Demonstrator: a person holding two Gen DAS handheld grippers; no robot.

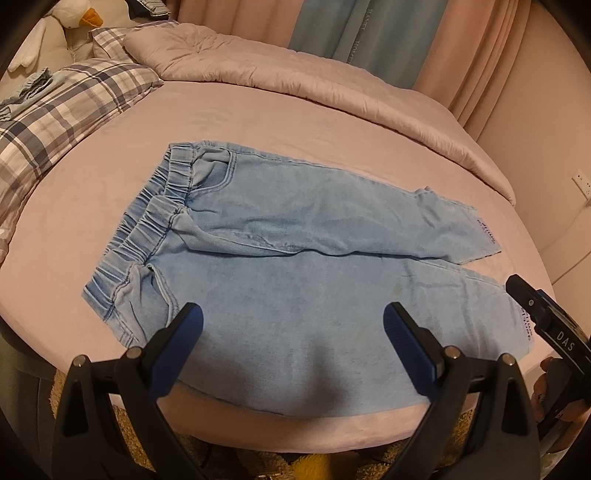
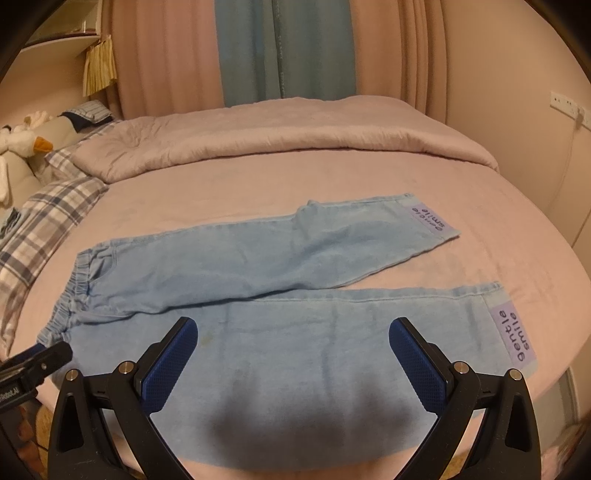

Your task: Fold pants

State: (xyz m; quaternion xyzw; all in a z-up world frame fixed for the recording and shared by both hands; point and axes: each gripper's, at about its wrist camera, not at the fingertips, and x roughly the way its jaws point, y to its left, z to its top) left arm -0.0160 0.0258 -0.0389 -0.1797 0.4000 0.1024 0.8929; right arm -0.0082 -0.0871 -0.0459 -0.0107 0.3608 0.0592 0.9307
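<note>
Light blue denim pants [image 1: 280, 251] lie flat on the pink bed, elastic waistband [image 1: 147, 229] to the left, both legs spread to the right. The pants also show in the right wrist view [image 2: 258, 258], with purple "gentle smile" labels at the hems [image 2: 513, 334]. My left gripper [image 1: 293, 328] is open and empty, held over the near leg close to the waist. My right gripper [image 2: 293, 345] is open and empty, over the near leg toward the hem. Its tip shows at the right in the left wrist view [image 1: 539, 314].
A folded pink quilt [image 1: 295, 85] lies along the far side of the bed. Plaid pillows [image 1: 62, 107] and a plush duck [image 1: 74, 14] are at the left. Curtains [image 2: 280, 51] hang behind. The bed's near edge [image 1: 295, 428] is just below the grippers.
</note>
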